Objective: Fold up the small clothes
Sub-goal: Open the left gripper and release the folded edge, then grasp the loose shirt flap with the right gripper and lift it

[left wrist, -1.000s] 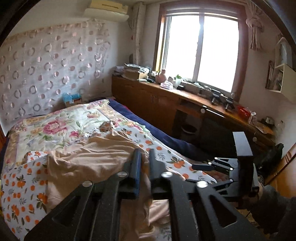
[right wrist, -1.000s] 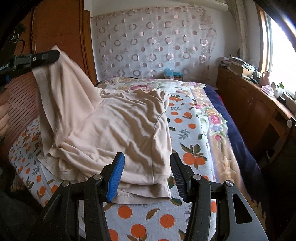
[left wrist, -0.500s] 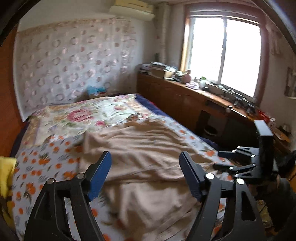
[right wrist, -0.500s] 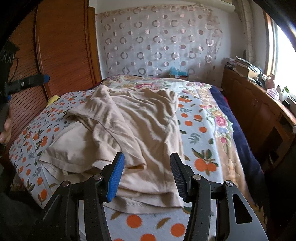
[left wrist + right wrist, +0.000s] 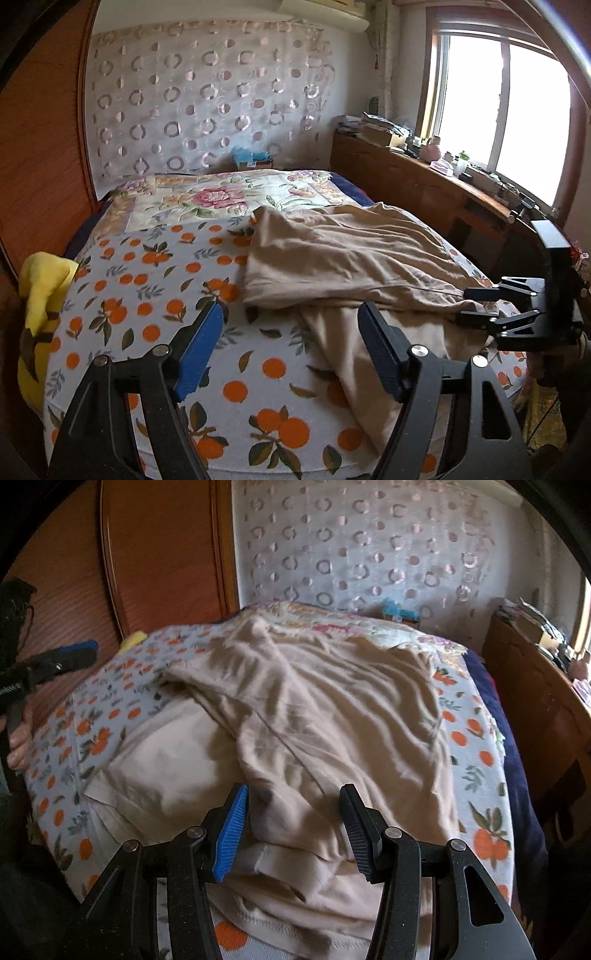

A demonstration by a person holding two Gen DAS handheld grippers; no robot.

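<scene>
We see the beige garment (image 5: pixel 354 258) half folded on the orange-print bedspread (image 5: pixel 147 295); left gripper (image 5: pixel 291 347) and right gripper (image 5: pixel 291 823) hover over it, fingers apart, holding nothing.

Left wrist view: rides the left hand-held gripper (image 5: pixel 290 349), tilted down over the bed (image 5: pixel 155 295) from its foot end, facing the patterned curtain (image 5: pixel 207 99) at 12 o'clock, window (image 5: pixel 498 110) at 2 o'clock.
Right wrist view: rides the right hand-held gripper (image 5: pixel 291 829), close over the beige garment (image 5: pixel 332 709).
Shared: bed, garment, curtain; each view catches the other gripper.
</scene>
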